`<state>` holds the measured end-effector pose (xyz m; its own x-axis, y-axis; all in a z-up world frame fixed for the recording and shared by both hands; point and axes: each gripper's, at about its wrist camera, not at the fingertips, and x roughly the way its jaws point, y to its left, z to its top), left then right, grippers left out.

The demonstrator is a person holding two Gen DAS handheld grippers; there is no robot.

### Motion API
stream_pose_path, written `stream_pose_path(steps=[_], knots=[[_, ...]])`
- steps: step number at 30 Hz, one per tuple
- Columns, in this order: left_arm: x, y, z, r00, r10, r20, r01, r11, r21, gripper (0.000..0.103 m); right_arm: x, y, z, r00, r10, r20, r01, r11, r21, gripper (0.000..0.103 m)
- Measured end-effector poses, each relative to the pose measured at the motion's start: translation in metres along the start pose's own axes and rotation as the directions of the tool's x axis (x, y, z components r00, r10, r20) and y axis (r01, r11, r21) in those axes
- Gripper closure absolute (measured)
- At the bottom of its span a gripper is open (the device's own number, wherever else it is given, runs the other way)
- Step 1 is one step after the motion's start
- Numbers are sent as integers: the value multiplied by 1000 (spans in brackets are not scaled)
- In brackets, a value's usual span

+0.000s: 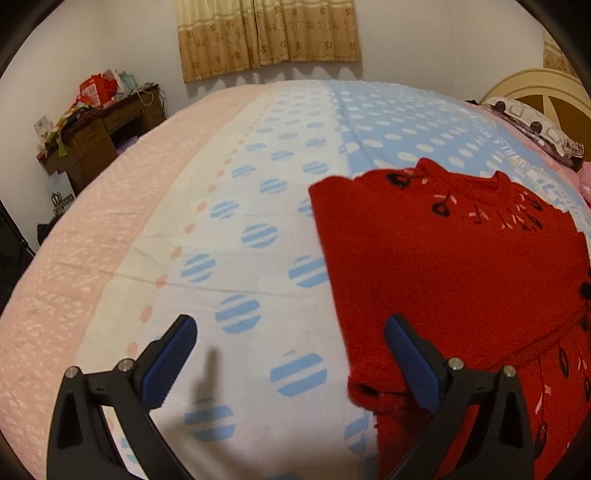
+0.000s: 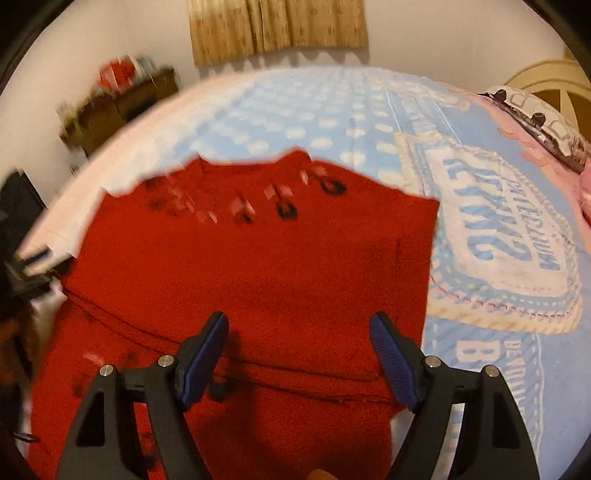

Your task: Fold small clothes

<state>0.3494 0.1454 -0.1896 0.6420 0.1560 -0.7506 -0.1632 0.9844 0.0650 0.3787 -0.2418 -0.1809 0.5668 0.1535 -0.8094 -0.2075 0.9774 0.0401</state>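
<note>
The left gripper (image 1: pixel 290 363) hangs low over the bed (image 1: pixel 258 206) with its fingers (image 1: pixel 173 363) spread wide and holding nothing. One blue ribbed pad stands over the bare sheet, the other over the near left edge of the red sweater (image 1: pixel 443 266). The right gripper (image 2: pixel 299 360) is also released and empty, and hovers over the lower middle of the red sweater (image 2: pixel 258 266).

The garment lies flat on the bed, neckline pointing away, and it seems partly folded: a seam or folded edge crosses it just under the right fingers. The next step is probably to pinch the near hem at both corners and carry it toward the collar. For a good fold, each gripper should take all layers at the edge, lift at the same height, and lay the cloth down without dragging the part beneath.

The sweater is a thick, fuzzy knit, soft and a little bulky, so it will bend in a round roll and not a sharp crease. Small black and pink motifs sit near the collar. The sheet is smooth cotton with blue striped dots and a pink border. Farther away are a patterned pillow (image 1: pixel 535 129), a dark wooden desk (image 1: pixel 99 140) and beige curtains (image 1: pixel 269 33).
</note>
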Motion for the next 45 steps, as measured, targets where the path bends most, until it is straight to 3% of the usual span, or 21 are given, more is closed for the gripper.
stream_pose_path(steps=[2, 7, 10, 13, 15, 23, 29, 35, 39, 45], knots=[[-4, 2, -1, 1000, -7, 2, 7, 1000, -13, 0, 4, 5, -3, 999, -47, 6, 48, 999, -26, 24], [-14, -1, -7, 1000, -15, 15, 15, 1000, 6, 0, -20, 8, -7, 998, -6, 61, 6, 1000, 2, 24], [-12, -7, -8, 1000, -20, 7, 19, 999, 27, 0, -10, 12, -14, 998, -57, 25, 58, 998, -39, 24], [-8, -9, -9, 1000, -24, -6, 25, 999, 37, 0, 2, -2, -15, 999, -45, -27, 46, 999, 25, 19], [-10, -8, -10, 999, -35, -12, 36, 999, 35, 0, -1, -9, -15, 999, -38, -22, 40, 997, 71, 19], [-33, -11, -20, 997, -82, 7, 81, 996, 26, 0, -21, -5, -26, 999, -37, 13, 36, 997, 66, 19], [-32, -15, -24, 998, -57, -13, 57, 998, 36, 0, -15, -2, -28, 997, -82, -14, 82, 996, 38, 19], [-85, -9, -26, 991, -86, 106, 85, 996, 9, 0, -53, 5, -39, 999, -18, 43, 15, 998, 60, 19], [-132, 0, -25, 971, -100, 218, 107, 994, -19, 0, -83, 14, -53, 996, -5, 84, 2, 999, 37, 18], [-190, 17, -44, 938, -154, 309, 171, 985, -31, 0, -127, 21, -82, 990, 11, 142, -14, 1000, 18, 18]])
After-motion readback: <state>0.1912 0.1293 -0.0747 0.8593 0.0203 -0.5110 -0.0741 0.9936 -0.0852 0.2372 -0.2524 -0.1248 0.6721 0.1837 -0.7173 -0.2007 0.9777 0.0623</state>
